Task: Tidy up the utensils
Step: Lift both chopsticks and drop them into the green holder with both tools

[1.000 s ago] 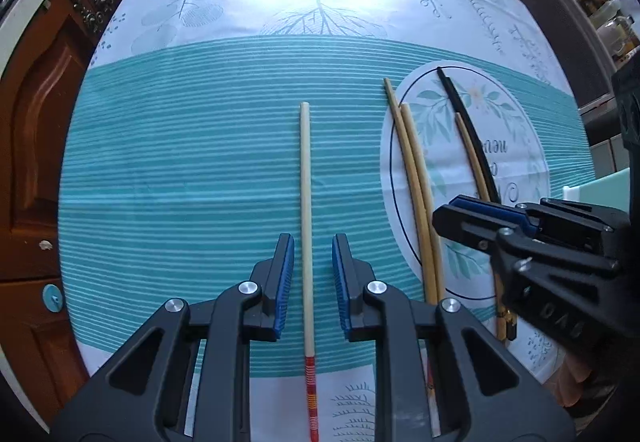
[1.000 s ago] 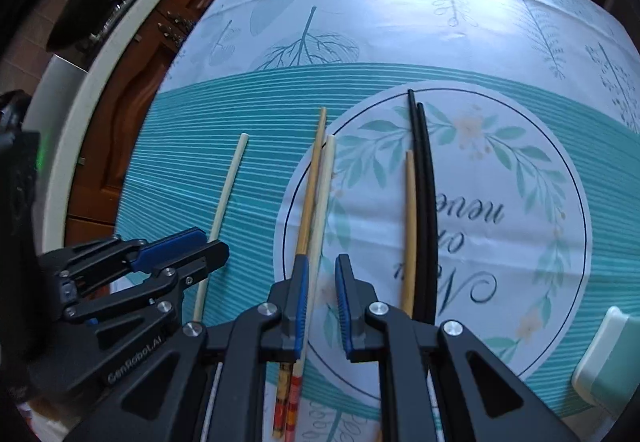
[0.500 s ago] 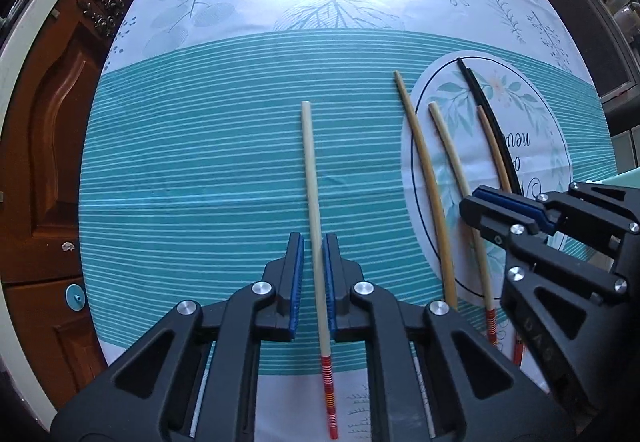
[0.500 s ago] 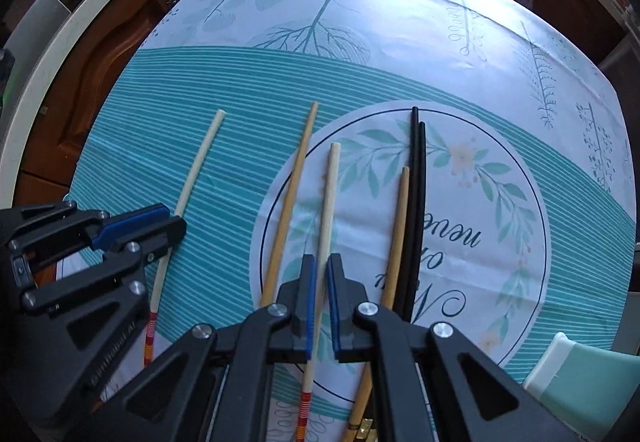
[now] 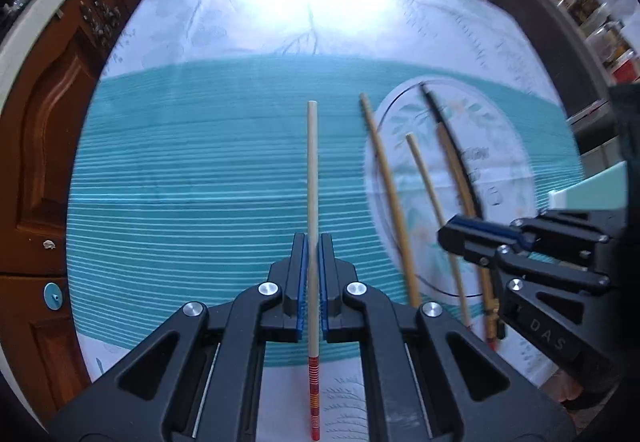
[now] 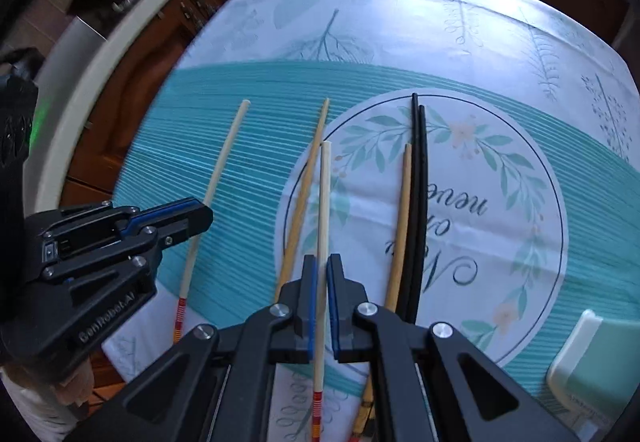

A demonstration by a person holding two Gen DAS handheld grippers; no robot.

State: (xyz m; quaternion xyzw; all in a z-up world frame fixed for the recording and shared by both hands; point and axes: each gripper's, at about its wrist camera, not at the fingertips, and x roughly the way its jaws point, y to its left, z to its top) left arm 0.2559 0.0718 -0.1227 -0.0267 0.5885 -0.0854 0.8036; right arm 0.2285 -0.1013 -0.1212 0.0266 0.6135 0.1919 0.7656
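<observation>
Pale chopstick (image 5: 312, 178) clamped between left fingers (image 5: 301, 274); right fingers (image 6: 310, 302) clamp another chopstick (image 6: 325, 210).

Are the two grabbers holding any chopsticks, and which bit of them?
Yes. The left gripper pinches one pale chopstick just above its red-striped handle end. The right gripper pinches the matching pale chopstick at the same spot.

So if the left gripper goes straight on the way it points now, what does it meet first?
Apparently nothing: the left gripper is shut on the pale chopstick, and beyond the stick's tip only bare tablecloth shows, though height is unclear.
</observation>
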